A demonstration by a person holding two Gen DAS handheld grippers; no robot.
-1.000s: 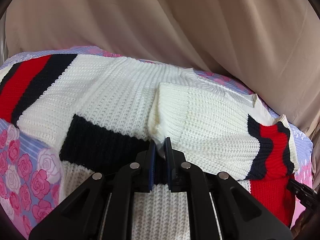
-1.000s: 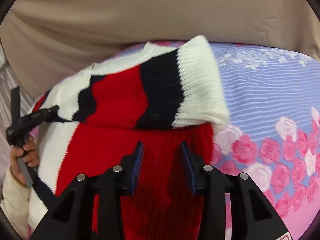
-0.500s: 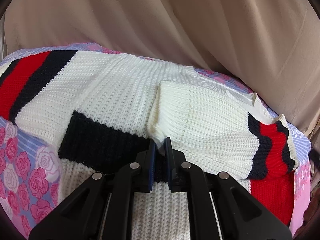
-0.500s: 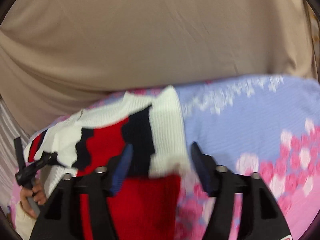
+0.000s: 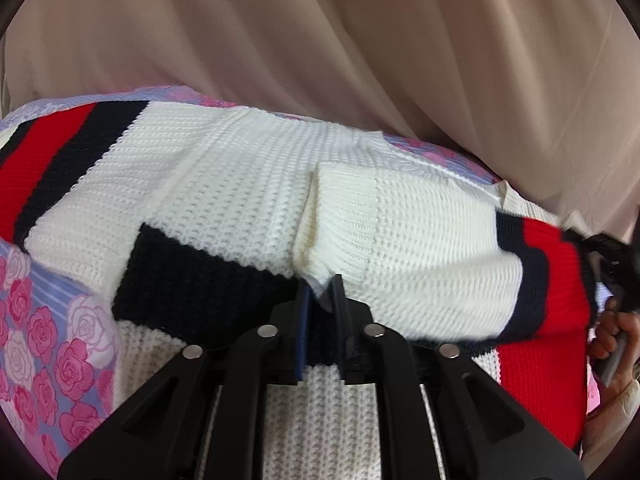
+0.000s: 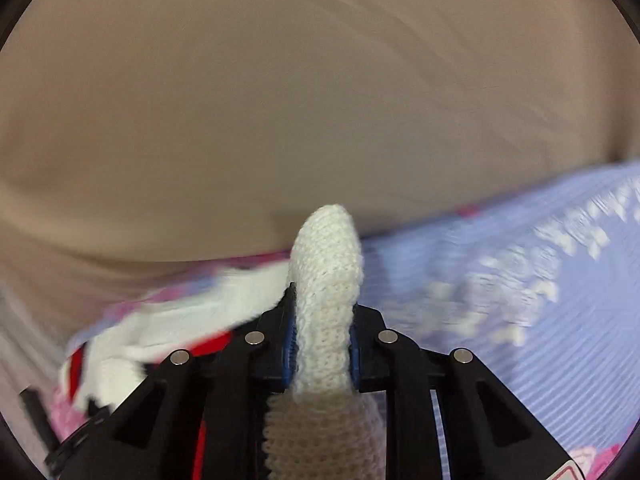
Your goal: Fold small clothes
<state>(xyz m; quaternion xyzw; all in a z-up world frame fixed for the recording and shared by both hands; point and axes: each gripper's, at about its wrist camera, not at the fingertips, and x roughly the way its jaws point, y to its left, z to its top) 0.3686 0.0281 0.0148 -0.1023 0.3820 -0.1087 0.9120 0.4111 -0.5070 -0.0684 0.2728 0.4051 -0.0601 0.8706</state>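
Note:
A small knit sweater [image 5: 224, 184], white with red and navy blocks and stripes, lies on a floral bedsheet [image 5: 48, 332]. One sleeve [image 5: 404, 248] is folded across its body. My left gripper [image 5: 320, 300] is shut on the sweater's fabric at the near edge. My right gripper [image 6: 323, 328] is shut on a white ribbed edge of the sweater [image 6: 326, 280], which bulges up between the fingers. The right gripper and the hand holding it show at the right edge of the left wrist view [image 5: 612, 248].
The bedsheet is lilac and pink with roses and extends to the right in the right wrist view [image 6: 520, 320]. A beige curtain [image 5: 320, 40] hangs close behind the bed.
My right gripper was open over the red part of the sweater; it has closed on the white ribbed edge and swung, blurring the view. The left gripper stayed shut in place.

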